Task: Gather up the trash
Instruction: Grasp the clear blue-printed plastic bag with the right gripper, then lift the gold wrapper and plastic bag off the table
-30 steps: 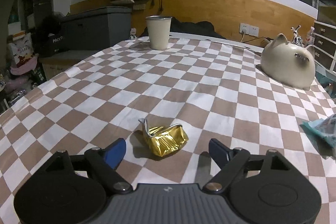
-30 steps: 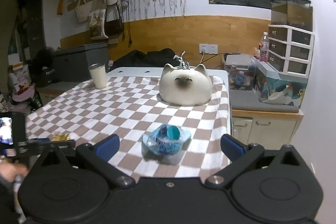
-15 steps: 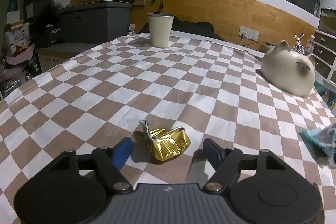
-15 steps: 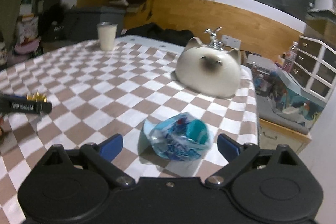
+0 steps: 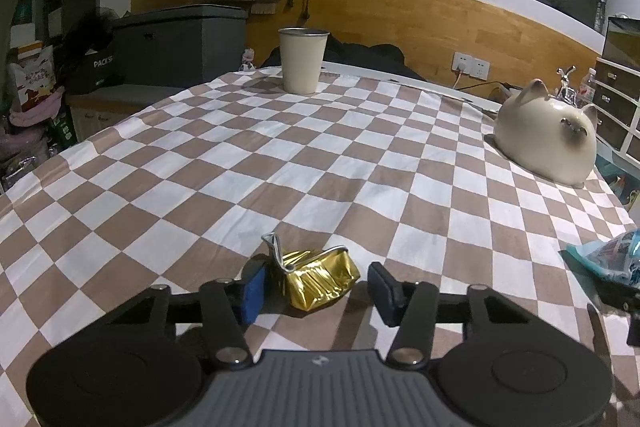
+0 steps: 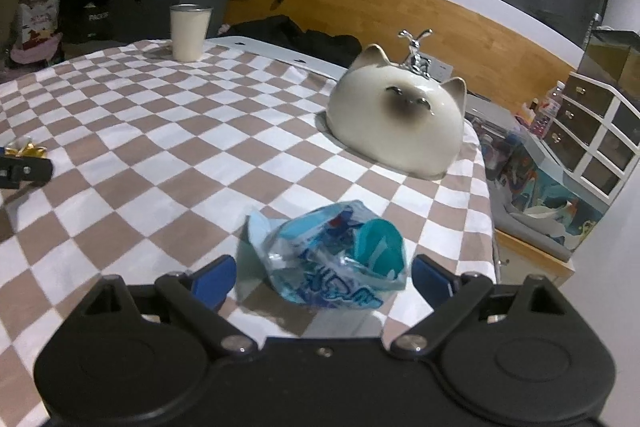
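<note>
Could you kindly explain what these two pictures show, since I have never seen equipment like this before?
There is no robot: a person holds a two-finger tool in each hand, each with a camera looking along its fingers. In the left view, the left gripper has just been closing around a gold wrapper, with the right side still apart from it. In the right view, the right gripper stands open around a blue plastic wrapper. Both lie on a checked tablecloth, with a cup and a cat-shaped ornament.

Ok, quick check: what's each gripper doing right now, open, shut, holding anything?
Left gripper: has just been closing around the gold wrapper, right pad not yet touching.
Right gripper: open, straddling the blue wrapper, no grip.
</note>
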{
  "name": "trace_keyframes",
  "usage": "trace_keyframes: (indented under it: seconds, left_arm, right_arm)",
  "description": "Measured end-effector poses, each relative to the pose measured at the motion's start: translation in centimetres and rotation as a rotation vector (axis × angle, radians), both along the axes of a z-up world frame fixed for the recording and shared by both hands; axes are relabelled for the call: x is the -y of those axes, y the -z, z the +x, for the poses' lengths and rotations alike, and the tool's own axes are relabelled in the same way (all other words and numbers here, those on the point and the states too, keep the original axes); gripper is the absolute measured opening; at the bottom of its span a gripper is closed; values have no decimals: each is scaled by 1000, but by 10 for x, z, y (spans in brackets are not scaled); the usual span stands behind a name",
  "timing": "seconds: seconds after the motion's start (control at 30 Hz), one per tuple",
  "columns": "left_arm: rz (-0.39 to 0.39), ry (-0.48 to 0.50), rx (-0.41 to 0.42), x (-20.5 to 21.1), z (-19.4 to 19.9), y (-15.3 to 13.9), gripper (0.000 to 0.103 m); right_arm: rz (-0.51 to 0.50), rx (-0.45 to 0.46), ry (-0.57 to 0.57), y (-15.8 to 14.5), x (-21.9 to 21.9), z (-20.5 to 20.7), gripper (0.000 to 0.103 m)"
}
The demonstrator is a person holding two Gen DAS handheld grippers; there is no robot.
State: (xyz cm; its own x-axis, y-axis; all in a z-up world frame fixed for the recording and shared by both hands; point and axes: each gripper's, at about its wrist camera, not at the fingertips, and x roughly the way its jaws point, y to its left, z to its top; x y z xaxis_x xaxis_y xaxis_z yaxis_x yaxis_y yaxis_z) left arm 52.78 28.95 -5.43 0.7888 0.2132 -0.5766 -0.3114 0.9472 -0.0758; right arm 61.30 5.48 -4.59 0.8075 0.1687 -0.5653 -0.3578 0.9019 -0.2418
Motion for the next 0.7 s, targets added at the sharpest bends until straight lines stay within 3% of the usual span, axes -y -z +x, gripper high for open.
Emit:
trace_keyframes:
  seconds: [0.13,0.3,0.47,0.7]
  left_arm:
    - [0,8,2,1,0,0,50]
    - [14,18,3,5,0,-1,50]
    - [19,13,8,5,-2,-1,50]
    - [17,15,34,8,-8,-7,50]
  right_arm:
    - [13,-16,16,2,1,11,93]
    - [-2,-39,28,8,-1,14,75]
    - [27,-35,62,1,4,5,65]
    - [84,-3,94,-20,19,-26,62]
